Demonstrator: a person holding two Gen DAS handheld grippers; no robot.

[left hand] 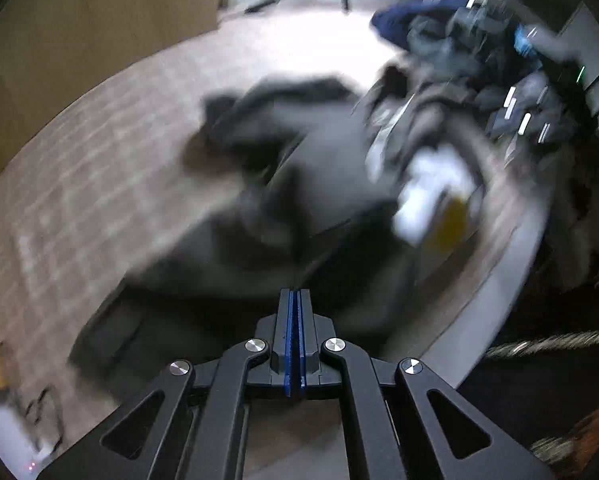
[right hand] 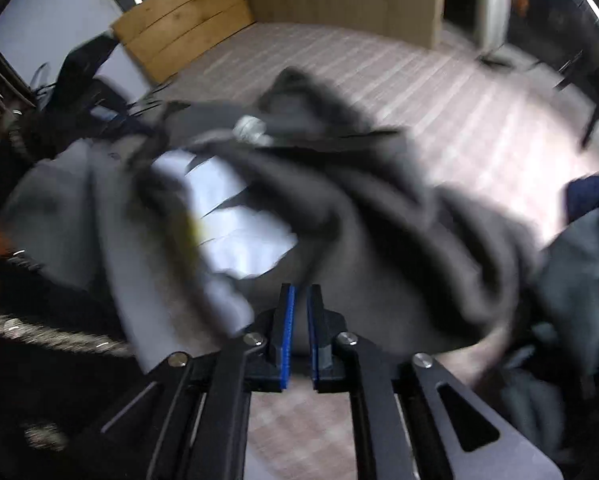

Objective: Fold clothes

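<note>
Nearest to us, the left gripper (left hand: 295,300) has its blue pads pressed together, and we see no cloth between them. The right gripper (right hand: 300,296) keeps a narrow gap between its pads; whether an edge of cloth is caught there, we cannot tell, because the picture is blurred. Just beyond both grippers lies the dark grey crumpled garment of soft fabric (left hand: 299,184), spread in folds on the pale checked cover (left hand: 99,184). A white printed patch (right hand: 235,216) shows on it. We judge the garment light and limp, so it will sag and slide; we should take hold at a hem or a shoulder corner. Farther away, a heap of dark blue and grey clothes (left hand: 439,40) waits
</note>
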